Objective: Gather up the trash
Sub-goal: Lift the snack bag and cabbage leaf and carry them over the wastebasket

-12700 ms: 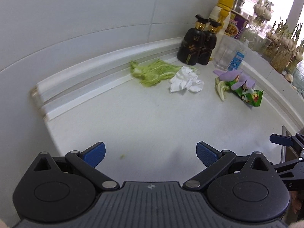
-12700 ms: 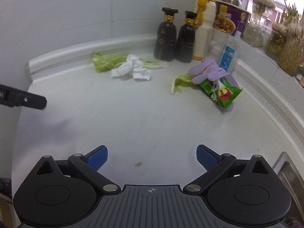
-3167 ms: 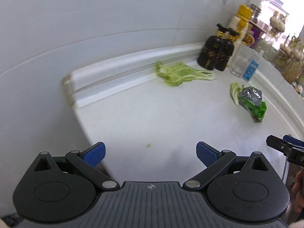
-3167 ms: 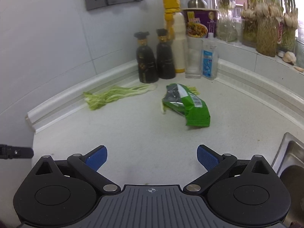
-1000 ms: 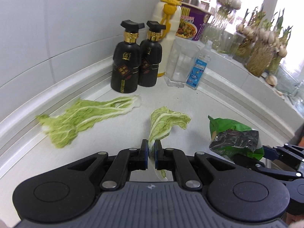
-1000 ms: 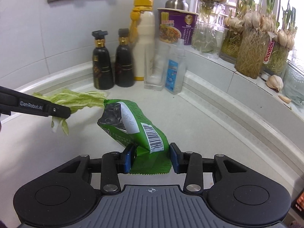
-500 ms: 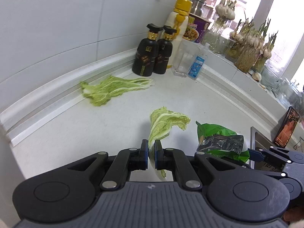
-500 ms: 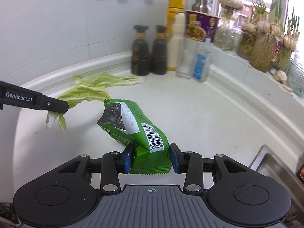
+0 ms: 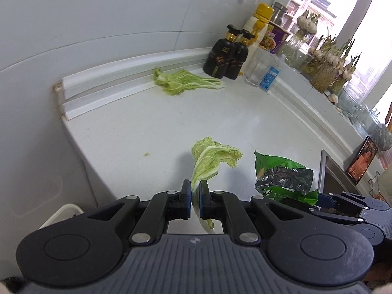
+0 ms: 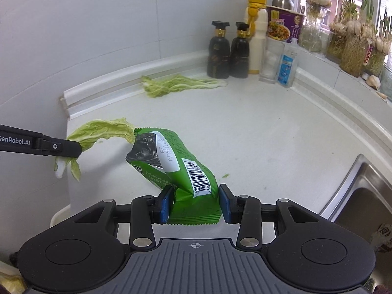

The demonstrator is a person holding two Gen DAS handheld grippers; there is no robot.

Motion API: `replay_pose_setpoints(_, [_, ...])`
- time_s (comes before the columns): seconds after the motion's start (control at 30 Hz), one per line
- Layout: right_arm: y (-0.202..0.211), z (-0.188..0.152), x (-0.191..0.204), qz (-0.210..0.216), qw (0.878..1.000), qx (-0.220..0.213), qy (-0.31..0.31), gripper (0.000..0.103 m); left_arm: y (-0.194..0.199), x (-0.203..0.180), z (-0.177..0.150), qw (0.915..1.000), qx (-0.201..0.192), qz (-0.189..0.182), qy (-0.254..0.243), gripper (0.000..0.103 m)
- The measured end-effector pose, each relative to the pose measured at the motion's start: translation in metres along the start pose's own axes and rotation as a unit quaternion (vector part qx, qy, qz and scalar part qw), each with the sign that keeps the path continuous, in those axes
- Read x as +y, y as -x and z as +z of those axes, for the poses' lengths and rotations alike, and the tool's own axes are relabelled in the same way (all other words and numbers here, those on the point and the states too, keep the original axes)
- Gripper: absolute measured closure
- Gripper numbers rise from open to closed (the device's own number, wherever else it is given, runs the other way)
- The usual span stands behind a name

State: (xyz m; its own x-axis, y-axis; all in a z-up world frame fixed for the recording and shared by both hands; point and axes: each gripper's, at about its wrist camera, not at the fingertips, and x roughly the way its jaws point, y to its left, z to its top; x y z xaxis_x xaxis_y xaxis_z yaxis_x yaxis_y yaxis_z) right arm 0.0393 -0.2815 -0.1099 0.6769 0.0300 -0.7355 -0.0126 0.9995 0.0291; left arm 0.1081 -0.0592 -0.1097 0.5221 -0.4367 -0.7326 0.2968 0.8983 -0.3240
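Note:
My left gripper (image 9: 194,197) is shut on a pale green cabbage leaf (image 9: 210,158) and holds it in the air above the near left part of the white counter (image 9: 171,125). In the right wrist view the left gripper (image 10: 71,150) and its leaf (image 10: 103,132) show at the left. My right gripper (image 10: 194,204) is shut on a crumpled green snack bag (image 10: 181,169), lifted off the counter; the bag also shows in the left wrist view (image 9: 281,176). Another cabbage leaf (image 10: 176,85) lies by the back ledge.
Two dark bottles (image 10: 227,51), a yellow-capped bottle (image 10: 256,31), a glass (image 10: 270,62), a small blue-label bottle (image 10: 286,66) and a noodle cup (image 10: 284,25) stand at the back corner. A steel sink (image 10: 362,193) lies right. A white bin rim (image 9: 62,212) shows below the counter's left edge.
Both grippers have pulled back toward the counter's near left edge with the leaf and the bag still held. The bottles look farther away and the white rim has come into view.

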Motion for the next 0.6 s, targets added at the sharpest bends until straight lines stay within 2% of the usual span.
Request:
replay_pose_setpoints(0.3, [0.011, -0.016, 0.027, 0.016, 1.0, 0.026, -0.009, 0.064, 0.028, 0.035, -0.025, 0.9986, -0.003, 0.005, 0.052, 0.098])
replay_pose_setpoints(0.6, [0.013, -0.028, 0.061, 0.042, 0.997, 0.061, 0.001, 0.064, 0.054, 0.075, -0.06, 0.9921, -0.005, 0.028, 0.122, 0.098])
